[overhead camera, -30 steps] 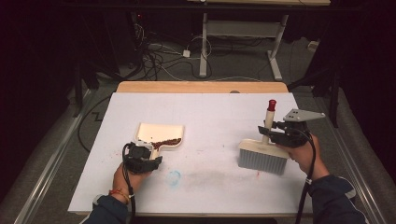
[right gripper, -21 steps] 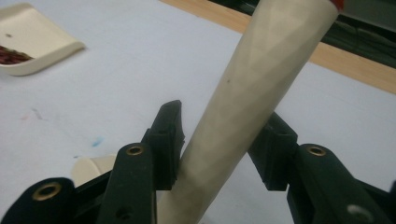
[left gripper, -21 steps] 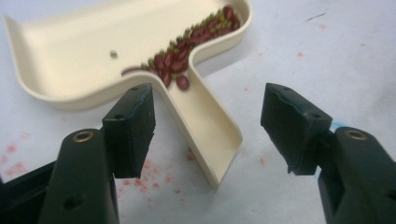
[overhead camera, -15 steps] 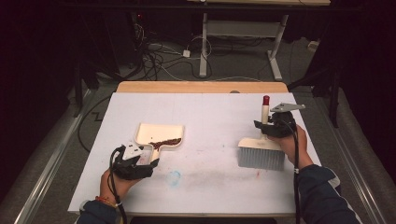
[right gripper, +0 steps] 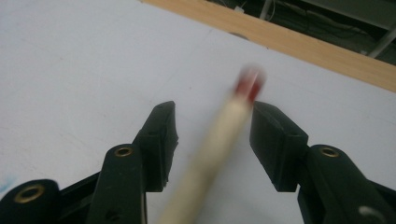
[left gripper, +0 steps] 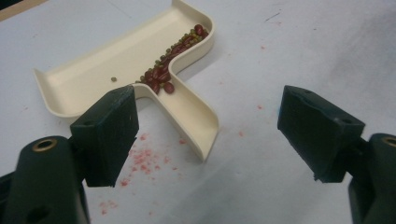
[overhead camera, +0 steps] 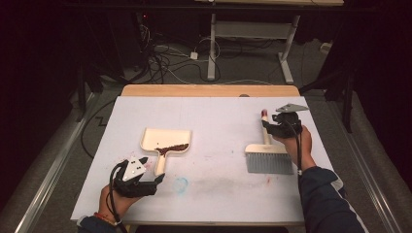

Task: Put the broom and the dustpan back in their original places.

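Note:
A cream dustpan (overhead camera: 165,139) lies left of centre on the white table, with red and green beans (overhead camera: 171,148) piled at its back wall. In the left gripper view the dustpan (left gripper: 107,74) and beans (left gripper: 163,70) lie just ahead. My left gripper (overhead camera: 156,178) (left gripper: 210,114) is open, and the pan's handle end lies between and just beyond its jaws, untouched. At the right lies a brush (overhead camera: 269,162) with grey bristles and a red-tipped handle. My right gripper (overhead camera: 268,127) (right gripper: 212,126) is open around the blurred handle (right gripper: 219,135), with a gap on each side.
Faint red and blue stains mark the table (overhead camera: 218,116) near its front. A wooden strip (overhead camera: 209,90) runs along the far edge. Beyond it are cables and desk legs on a dark floor.
My left gripper has drawn back toward the near edge, off the dustpan's handle. The right gripper has opened on the brush handle, and the brush has tipped from upright toward lying flat.

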`<state>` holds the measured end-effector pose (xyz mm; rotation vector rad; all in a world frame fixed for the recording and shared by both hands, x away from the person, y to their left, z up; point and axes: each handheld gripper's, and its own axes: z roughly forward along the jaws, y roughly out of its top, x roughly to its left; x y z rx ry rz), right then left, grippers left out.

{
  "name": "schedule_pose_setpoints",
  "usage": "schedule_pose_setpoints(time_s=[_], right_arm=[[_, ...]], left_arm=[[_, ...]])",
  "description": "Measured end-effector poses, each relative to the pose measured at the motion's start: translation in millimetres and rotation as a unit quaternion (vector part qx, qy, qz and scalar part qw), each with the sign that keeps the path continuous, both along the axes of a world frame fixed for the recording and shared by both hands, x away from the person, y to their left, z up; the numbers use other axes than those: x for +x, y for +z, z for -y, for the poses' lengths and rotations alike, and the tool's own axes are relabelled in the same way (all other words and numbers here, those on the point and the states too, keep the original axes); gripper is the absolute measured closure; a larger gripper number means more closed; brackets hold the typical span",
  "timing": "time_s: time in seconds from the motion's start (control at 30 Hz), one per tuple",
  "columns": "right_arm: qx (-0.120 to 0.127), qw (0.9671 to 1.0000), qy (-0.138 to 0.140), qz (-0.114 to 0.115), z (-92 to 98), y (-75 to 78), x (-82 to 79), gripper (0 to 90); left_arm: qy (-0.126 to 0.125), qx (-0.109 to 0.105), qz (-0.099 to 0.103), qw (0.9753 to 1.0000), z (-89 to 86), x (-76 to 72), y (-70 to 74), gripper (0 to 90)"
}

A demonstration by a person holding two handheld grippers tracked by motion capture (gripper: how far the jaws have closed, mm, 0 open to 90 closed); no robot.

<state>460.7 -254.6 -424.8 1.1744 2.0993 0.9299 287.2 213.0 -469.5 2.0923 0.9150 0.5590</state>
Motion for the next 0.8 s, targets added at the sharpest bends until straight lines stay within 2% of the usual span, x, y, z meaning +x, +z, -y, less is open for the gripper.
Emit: schedule_pose_setpoints(time_s=[0.1, 0.43, 0.63, 0.8], right_arm=[[-0.006, 1.0000, -0.001, 0.005, -2.0, 0.6, -0.4, 50.4], [0.033, 0.9990, 0.006, 0.029, -1.7, 3.7, -9.7, 44.6], [0.046, 0.9974, 0.002, 0.055, -2.8, 6.5, -19.4, 40.5], [0.050, 0.9969, 0.001, 0.061, -1.5, 7.7, -23.6, 38.2]], left_arm=[[0.001, 0.002, 0.000, 1.0000, 0.5, -0.2, -0.8, 19.7], [0.006, 0.008, 0.005, 0.9999, 2.8, 0.2, -2.0, 16.2], [0.003, 0.014, 0.005, 0.9999, 7.1, -0.1, -3.3, 16.3], [0.003, 0.026, 0.004, 0.9997, 8.7, 0.4, -5.2, 17.8]])
